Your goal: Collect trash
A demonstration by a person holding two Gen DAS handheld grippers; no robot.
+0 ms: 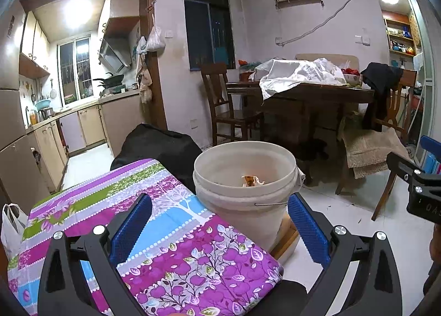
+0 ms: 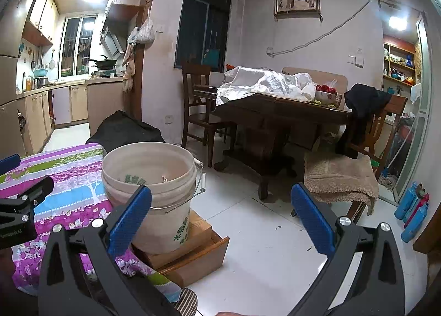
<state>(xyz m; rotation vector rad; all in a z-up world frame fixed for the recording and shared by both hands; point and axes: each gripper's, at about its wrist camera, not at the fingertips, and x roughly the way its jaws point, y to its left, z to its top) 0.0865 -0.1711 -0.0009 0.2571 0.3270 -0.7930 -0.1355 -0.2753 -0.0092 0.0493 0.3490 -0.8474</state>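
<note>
Both claws gape wide and empty: the left gripper above a flowered purple cloth, the right gripper beside it. Just beyond, crumpled trash lies inside a white bucket on a wooden box; a dark dining table stands behind.

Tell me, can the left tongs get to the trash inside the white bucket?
Probably yes. The left tongs are open and empty, the bucket stands right ahead with no lid, and the crumpled trash lies uncovered inside, though deep down.
</note>
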